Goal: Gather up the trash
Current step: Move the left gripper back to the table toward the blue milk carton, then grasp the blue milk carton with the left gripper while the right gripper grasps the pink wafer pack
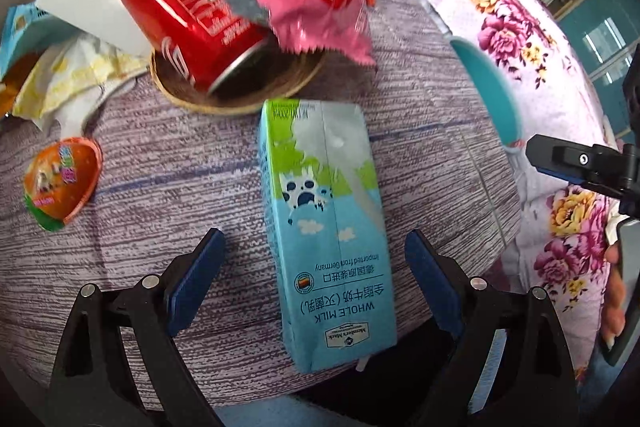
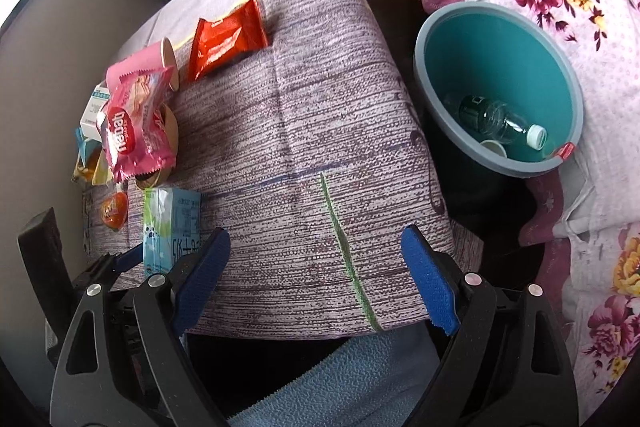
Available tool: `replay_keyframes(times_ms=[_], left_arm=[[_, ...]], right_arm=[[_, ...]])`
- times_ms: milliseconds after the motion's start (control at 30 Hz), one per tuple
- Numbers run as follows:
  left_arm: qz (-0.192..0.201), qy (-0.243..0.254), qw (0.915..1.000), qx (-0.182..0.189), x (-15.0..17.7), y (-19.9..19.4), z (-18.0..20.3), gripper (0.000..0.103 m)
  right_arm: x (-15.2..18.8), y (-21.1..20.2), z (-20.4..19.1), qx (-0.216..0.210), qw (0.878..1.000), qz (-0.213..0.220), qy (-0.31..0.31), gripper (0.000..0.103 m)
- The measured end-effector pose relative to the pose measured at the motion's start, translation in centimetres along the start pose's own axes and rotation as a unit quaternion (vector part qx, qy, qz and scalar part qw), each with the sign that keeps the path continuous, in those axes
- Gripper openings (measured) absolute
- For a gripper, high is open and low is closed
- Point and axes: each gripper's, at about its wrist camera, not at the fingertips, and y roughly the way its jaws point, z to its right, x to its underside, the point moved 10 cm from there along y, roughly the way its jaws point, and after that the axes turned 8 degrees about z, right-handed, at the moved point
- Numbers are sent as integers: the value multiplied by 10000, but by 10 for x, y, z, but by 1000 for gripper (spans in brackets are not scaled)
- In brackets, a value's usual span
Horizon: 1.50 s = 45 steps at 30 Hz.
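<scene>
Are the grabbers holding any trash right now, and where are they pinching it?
Nothing is held. The left gripper is open around the milk carton, pads not touching it. The right gripper is open over bare tablecloth.

The desk (image 2: 312, 131) wears a purple-grey woven cloth. A milk carton (image 1: 328, 227) lies flat near its front edge, toward the left. Behind it a woven coaster (image 1: 240, 95) carries a red can (image 1: 192, 23). An orange burger-print lid (image 1: 62, 183) sits by the left edge, with crumpled wrappers (image 1: 68, 75) behind it. An orange snack packet (image 2: 228, 41) lies near the far edge.
</scene>
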Motion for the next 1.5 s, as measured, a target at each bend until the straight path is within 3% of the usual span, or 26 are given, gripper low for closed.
replay_keyframes(times_ms=[200,233,300,433,700,933,1233,1267,1300,1367,1500], left_arm=[[171,223,9996,-77,1,1,3,88],[205,260,9994,-63,1,0,4,84],[280,314,9991,-80,-1,-1,6,60],[446,197,9987,167,-7,-11,2,59],[742,-260,9956,518,-13,-55,-33,59],[1326,-828,9871,351,-50,-88,-79,59],[1500,-1176,9814,212,-71,-102,-119,59],[1501,-1191,9813,207,-72,-101,-121,59],[1500,-1217,9810,204,-73,-101,-123,59],[1496,-1254,9806,200,-75,-101,-126,59],[1540,-1206,9805,198,-80,-102,-119,59]], right_arm=[[2,5,0,39,10000,-72,-26,83],[2,5,-1,45,9999,-81,-39,83],[1,7,-4,62,9999,-98,-77,83],[-3,9,-16,35,9997,-122,-200,83],[-36,19,-72,-439,9970,1,-633,83],[-65,45,-132,-852,9921,-20,-919,83],[-75,76,-158,-899,9893,-250,-1121,83],[-75,78,-159,-924,9888,-264,-1145,77],[-73,78,-162,-961,9874,-277,-1227,58],[-70,79,-163,-931,9862,-326,-1328,41],[-70,71,-162,-837,9855,-132,-1472,36]])
